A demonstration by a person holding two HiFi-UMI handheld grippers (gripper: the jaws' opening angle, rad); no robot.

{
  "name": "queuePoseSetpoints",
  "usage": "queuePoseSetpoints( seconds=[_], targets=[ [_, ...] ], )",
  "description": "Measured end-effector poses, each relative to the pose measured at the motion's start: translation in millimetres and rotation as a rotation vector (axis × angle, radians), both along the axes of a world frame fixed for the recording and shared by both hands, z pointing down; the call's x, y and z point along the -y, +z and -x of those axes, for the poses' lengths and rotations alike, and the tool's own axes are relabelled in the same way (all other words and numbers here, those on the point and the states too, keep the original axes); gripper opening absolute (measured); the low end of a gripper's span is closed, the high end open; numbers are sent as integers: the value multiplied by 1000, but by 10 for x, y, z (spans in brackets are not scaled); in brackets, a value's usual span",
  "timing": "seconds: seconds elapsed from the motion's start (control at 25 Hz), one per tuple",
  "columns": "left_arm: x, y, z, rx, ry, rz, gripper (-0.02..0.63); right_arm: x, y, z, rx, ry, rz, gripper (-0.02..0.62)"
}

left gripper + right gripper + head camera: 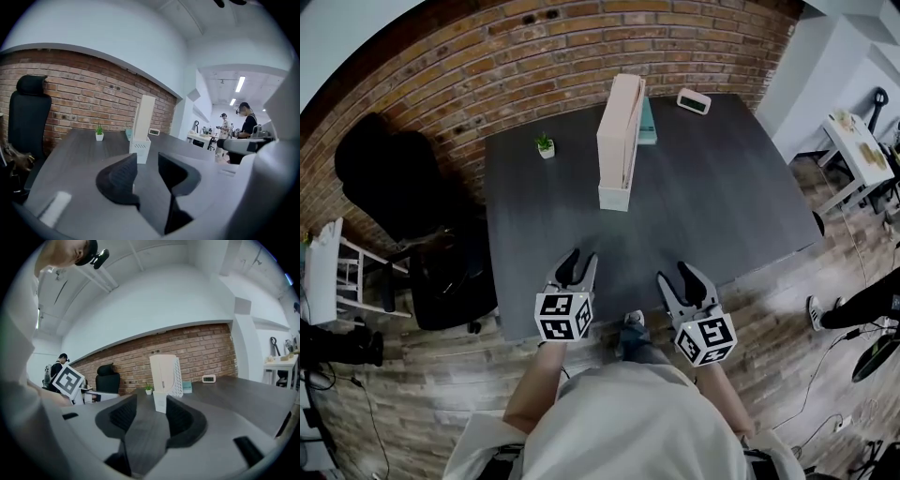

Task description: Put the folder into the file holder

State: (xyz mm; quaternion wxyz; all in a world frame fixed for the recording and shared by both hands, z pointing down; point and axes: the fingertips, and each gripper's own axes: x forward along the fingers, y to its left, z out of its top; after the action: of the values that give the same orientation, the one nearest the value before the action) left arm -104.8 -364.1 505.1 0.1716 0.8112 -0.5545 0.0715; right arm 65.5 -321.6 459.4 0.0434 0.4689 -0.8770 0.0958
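already upright: folder standing in the file holder

so the pale pink folder [619, 122] stands on edge, tall and plain, inside the white file holder [614, 197], toward the middle of the worktop's [722, 206] far edge. its lower part is hidden by the holder's front wall, and a teal thing [649, 122] behind is mostly covered. the left hand-held gripper [580, 262] and right hand-held gripper [675, 277] hover at the near edge, jaws partly apart, gripping nothing.

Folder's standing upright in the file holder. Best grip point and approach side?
Probably the top near corner of the folder, from the near side of the desk, jaws across its thin width. It stands upright, narrow edge facing us, and the file holder walls only its foot there.
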Motion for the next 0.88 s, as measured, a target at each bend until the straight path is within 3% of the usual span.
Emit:
queuePoseSetpoints(
  seconds=[0.08,0.28,0.6,0.88],
  targets=[
    [-283,-5,66,-25,11,3,101,-205,22,42,-15,19,-4,132],
    [-944,-37,175,-56,47,-13,18,-714,96,210,-42,19,0,78],
    [-1848,99,359,-66,51,7,11,-1557,136,427,-45,-9,-20,3],
    [-2400,171,454,-55,49,36,11,-1999,124,494,-69,-2,-36,3]
  ],
)
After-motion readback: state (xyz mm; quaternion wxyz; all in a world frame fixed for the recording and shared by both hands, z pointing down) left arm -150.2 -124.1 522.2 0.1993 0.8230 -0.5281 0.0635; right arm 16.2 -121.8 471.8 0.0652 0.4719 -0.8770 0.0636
